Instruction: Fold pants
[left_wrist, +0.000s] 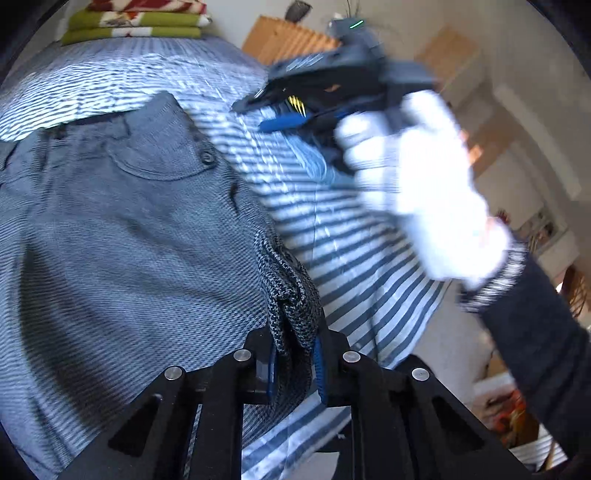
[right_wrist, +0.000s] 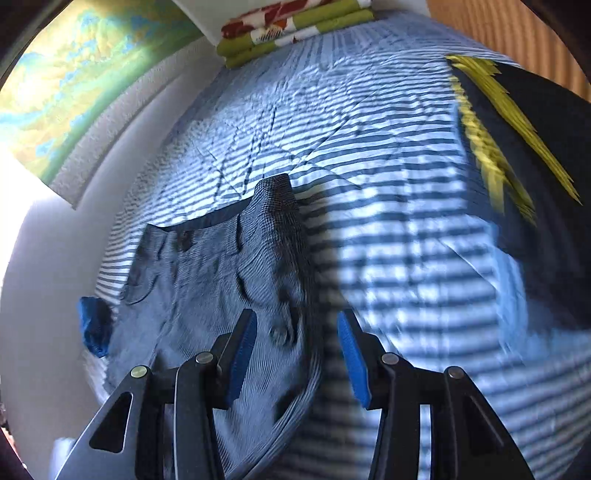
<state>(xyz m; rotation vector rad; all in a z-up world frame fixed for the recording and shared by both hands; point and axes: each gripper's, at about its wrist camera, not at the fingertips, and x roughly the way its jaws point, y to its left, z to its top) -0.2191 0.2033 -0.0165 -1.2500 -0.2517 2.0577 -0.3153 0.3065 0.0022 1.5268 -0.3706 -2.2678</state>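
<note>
Grey woven pants (left_wrist: 129, 229) lie spread on a blue-and-white striped bedsheet (left_wrist: 351, 240), waistband toward the far left. My left gripper (left_wrist: 295, 343) is shut on a bunched fold of the pants' right edge, and cloth fills the gap between its blue pads. A white-gloved hand (left_wrist: 424, 184) holds my right gripper (left_wrist: 255, 114) above the sheet, to the right of the pants. In the right wrist view the right gripper (right_wrist: 297, 317) stands open over the right edge of the pants (right_wrist: 207, 280), near a button (right_wrist: 277, 334). Nothing is between its pads.
Folded green and red blankets (left_wrist: 136, 22) (right_wrist: 291, 29) sit at the head of the bed. A dark cloth with yellow print (right_wrist: 517, 147) lies on the sheet at the right. A blurred blue object (right_wrist: 94, 326) shows at the pants' left edge. The bed's right edge drops to the floor (left_wrist: 454, 332).
</note>
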